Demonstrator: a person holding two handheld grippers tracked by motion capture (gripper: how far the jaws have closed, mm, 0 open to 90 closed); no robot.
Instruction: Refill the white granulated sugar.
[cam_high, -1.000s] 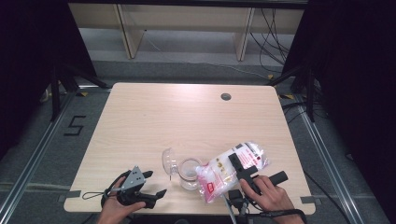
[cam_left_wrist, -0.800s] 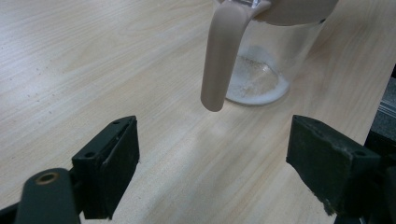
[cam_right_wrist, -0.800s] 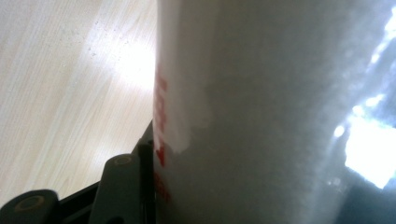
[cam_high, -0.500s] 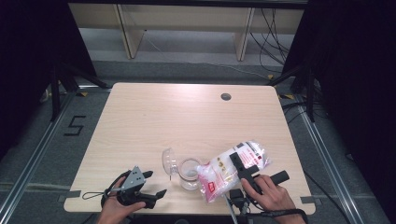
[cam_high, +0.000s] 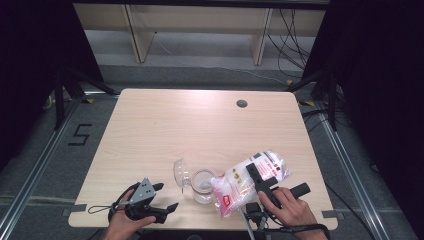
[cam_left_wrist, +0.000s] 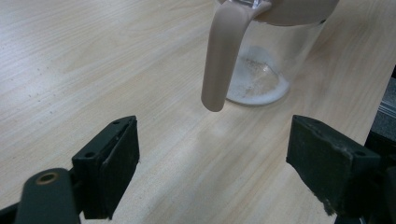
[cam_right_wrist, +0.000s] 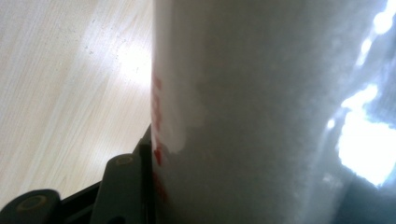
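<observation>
Nothing had moved since the earlier frame: we held the bag (cam_high: 248, 181) pinched in the right gripper (cam_high: 260, 181), tilted over the near-centre jar (cam_high: 203, 186), pouring, left gripper (cam_high: 161, 198) spread; next, tilt further.

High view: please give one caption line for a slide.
Right gripper tilts a white bag over an open jar.
</observation>
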